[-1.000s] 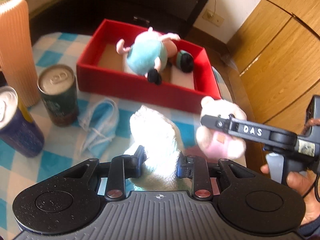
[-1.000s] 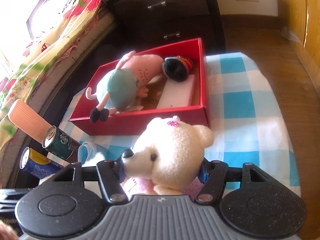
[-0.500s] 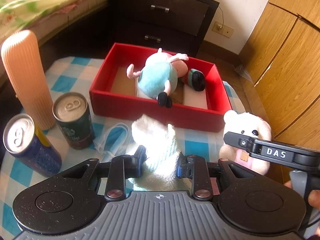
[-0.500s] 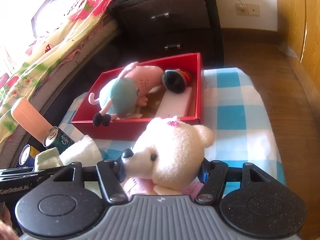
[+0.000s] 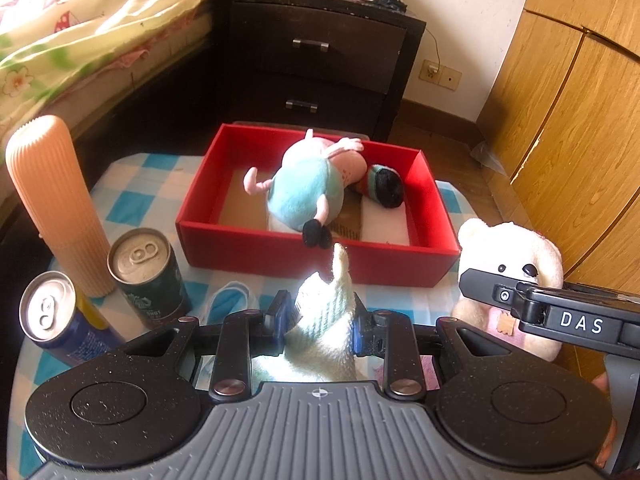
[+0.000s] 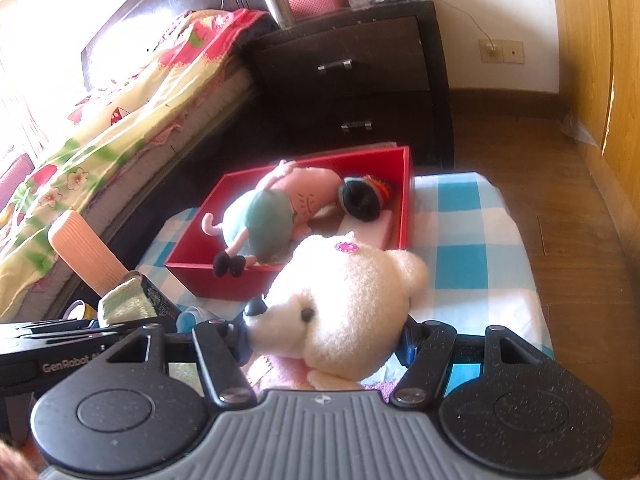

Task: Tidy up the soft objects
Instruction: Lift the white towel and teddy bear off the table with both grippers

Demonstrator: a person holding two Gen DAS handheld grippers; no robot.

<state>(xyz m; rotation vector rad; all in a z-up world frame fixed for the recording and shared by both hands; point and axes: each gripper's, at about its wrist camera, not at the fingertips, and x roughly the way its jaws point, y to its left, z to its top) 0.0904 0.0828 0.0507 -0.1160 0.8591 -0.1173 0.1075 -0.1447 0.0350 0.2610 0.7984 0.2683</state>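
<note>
My left gripper (image 5: 319,320) is shut on a pale green-white towel (image 5: 326,312) and holds it above the checkered table, in front of the red box (image 5: 312,250). My right gripper (image 6: 325,338) is shut on a cream teddy bear (image 6: 348,300), which also shows in the left wrist view (image 5: 508,248) at the right. The red box (image 6: 188,248) holds a pink pig plush in a teal dress (image 5: 308,186) and a small dark doll (image 5: 382,186). The towel shows in the right wrist view (image 6: 124,300) at the left.
On the blue-and-white checkered cloth (image 5: 132,188) stand a ribbed peach cylinder (image 5: 56,204), a green can (image 5: 146,276) and a blue can (image 5: 60,320). A blue face mask (image 5: 228,300) lies by the green can. A dark nightstand (image 5: 316,64), a bed and wooden cupboards surround the table.
Both grippers have risen and pulled back with their loads. The towel now hangs clear of the table and the box looks farther away.
</note>
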